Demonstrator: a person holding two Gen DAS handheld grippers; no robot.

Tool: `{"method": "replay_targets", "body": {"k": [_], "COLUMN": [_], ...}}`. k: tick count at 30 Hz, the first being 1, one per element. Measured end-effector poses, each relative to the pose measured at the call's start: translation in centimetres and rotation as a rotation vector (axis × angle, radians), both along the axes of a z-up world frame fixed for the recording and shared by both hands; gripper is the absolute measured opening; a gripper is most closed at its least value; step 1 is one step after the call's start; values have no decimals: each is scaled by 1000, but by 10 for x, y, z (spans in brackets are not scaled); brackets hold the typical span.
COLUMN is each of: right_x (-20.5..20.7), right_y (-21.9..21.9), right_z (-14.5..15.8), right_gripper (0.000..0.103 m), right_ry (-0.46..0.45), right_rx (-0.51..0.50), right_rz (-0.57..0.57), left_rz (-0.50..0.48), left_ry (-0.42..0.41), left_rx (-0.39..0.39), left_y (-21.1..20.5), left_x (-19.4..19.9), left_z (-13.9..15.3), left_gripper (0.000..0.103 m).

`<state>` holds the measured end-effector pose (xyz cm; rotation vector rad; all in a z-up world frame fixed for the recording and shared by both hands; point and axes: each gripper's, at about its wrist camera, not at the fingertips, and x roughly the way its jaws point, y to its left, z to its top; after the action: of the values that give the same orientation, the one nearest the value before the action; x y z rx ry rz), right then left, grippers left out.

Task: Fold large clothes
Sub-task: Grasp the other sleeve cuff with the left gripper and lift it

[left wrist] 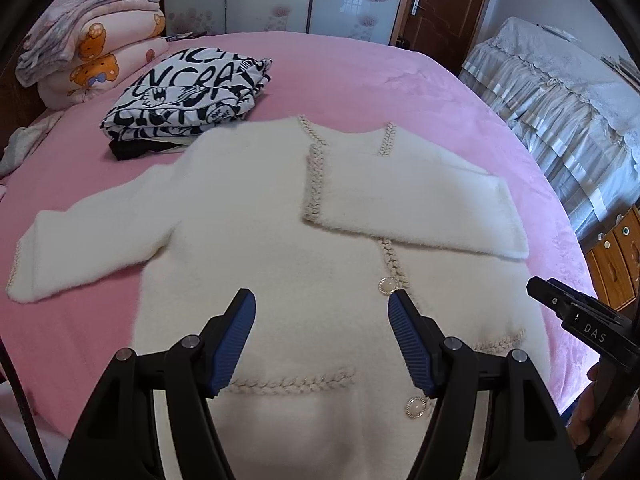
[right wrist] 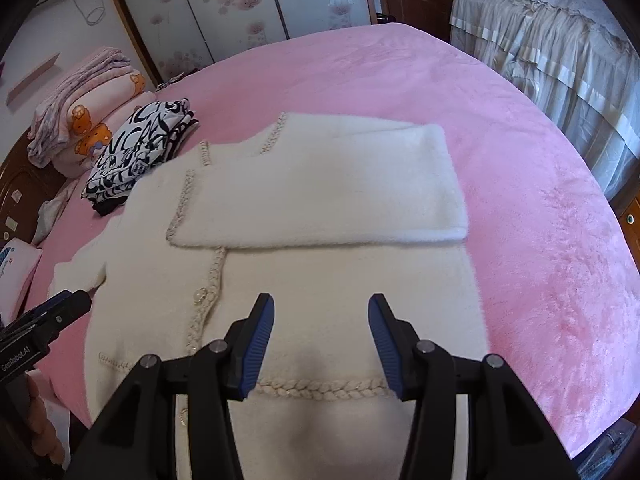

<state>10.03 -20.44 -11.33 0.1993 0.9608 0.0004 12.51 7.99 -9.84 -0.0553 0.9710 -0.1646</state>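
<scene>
A fluffy white cardigan (left wrist: 256, 232) with beige braided trim and pearl buttons lies flat on the pink bed (left wrist: 360, 76). Its right sleeve (left wrist: 416, 204) is folded across the chest; the left sleeve (left wrist: 92, 240) stretches out to the side. My left gripper (left wrist: 322, 304) hovers open above the lower front with nothing between its blue pads. In the right wrist view the same cardigan (right wrist: 320, 272) lies with the folded sleeve (right wrist: 328, 196) on top, and my right gripper (right wrist: 321, 310) hangs open above the hem trim, empty. Each gripper shows at the edge of the other's view.
A folded black-and-white printed garment (left wrist: 184, 100) lies on the bed beyond the cardigan's left shoulder. Stacked pink quilts (left wrist: 92, 40) sit at the bed's far left. A lace-covered piece of furniture (left wrist: 560, 100) stands to the right, with a wooden cabinet (left wrist: 616, 256) near it.
</scene>
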Motion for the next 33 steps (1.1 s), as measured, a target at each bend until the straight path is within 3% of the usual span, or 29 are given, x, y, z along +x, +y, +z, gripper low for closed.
{"method": "replay_targets", "body": {"k": [9, 13, 17, 23, 33], "right_x": [-4, 6, 20, 46, 83], "right_y": [78, 118, 157, 209, 275], "right_z": [27, 35, 39, 26, -21], "right_gripper": [49, 49, 49, 49, 49], "right_ry": [-52, -69, -82, -65, 31], "right_rx": [-15, -24, -33, -59, -108], "right_rz": [143, 214, 269, 342, 427], "left_rz": [138, 250, 324, 475, 814], "left_ry": [-9, 8, 7, 30, 98], "left_rx": [27, 27, -21, -146, -206], "left_y": [102, 155, 204, 285, 404], "left_x": [-36, -29, -19, -3, 9], "left_z": [6, 3, -3, -41, -114], "left_gripper": [68, 68, 68, 69, 69]}}
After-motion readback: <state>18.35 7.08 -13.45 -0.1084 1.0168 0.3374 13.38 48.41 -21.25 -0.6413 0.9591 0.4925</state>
